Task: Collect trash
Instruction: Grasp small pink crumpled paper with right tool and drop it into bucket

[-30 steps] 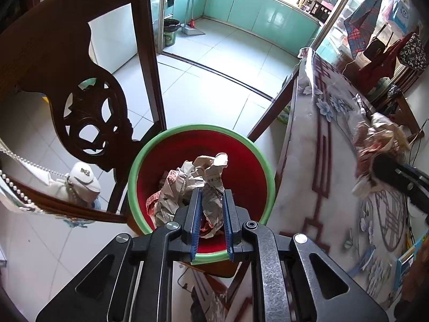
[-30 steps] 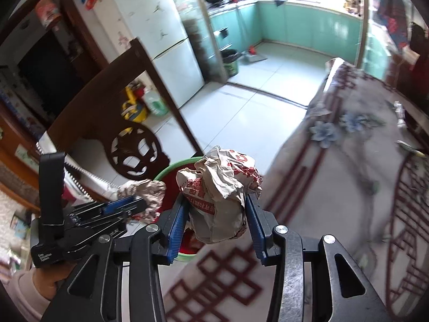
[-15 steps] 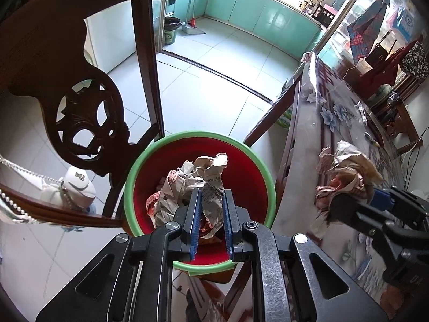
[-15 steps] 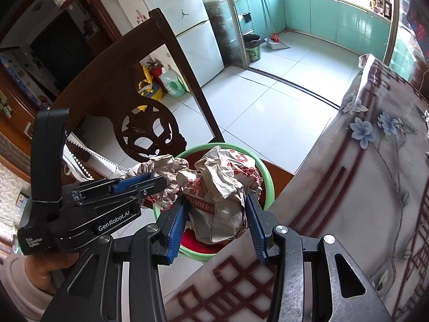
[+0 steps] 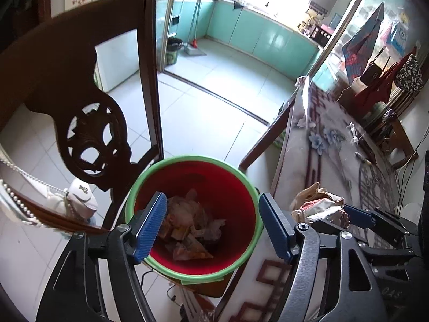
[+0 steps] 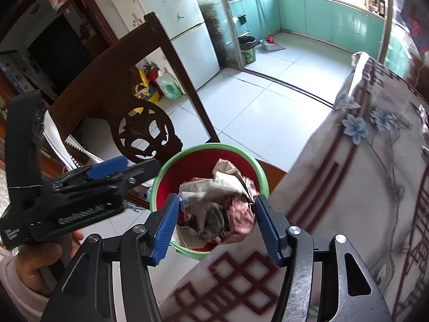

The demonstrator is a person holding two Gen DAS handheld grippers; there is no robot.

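White floor tiles (image 5: pixel 203 112) run back to a kitchen with teal cabinets (image 5: pixel 268 37), seen through 2 fisheye wrist cameras.

Hard to make out: both views blur toward their edges. In the right wrist view the crumpled paper wad (image 6: pixel 217 209) is smeared, so whether the pads touch it cannot be told. The same wad is half hidden behind the right gripper's frame in the left wrist view (image 5: pixel 319 209).

Left wrist view only: the left gripper (image 5: pixel 211 225) hangs above a red bucket with a green rim (image 5: pixel 252 187), its blue fingers (image 5: pixel 150 225) spreading apart with nothing between them. Crumpled paper scraps (image 5: pixel 190 228) lie at the bucket's bottom.

Right wrist view only: the right gripper (image 6: pixel 215 228) is over the near rim of the bucket (image 6: pixel 166 169), its jaws opening with the wad between the 2 blue fingers (image 6: pixel 268 228). A hand (image 6: pixel 43 257) with a pale sleeve grips the left gripper's handle at the lower left. A white refrigerator (image 6: pixel 177 24) stands behind.

Around: a dark carved wooden chair back (image 5: pixel 88 134) rises just left of the bucket. A table under a flowered cloth (image 6: pixel 362 161) crowds its right side, its edge overlapping the rim.
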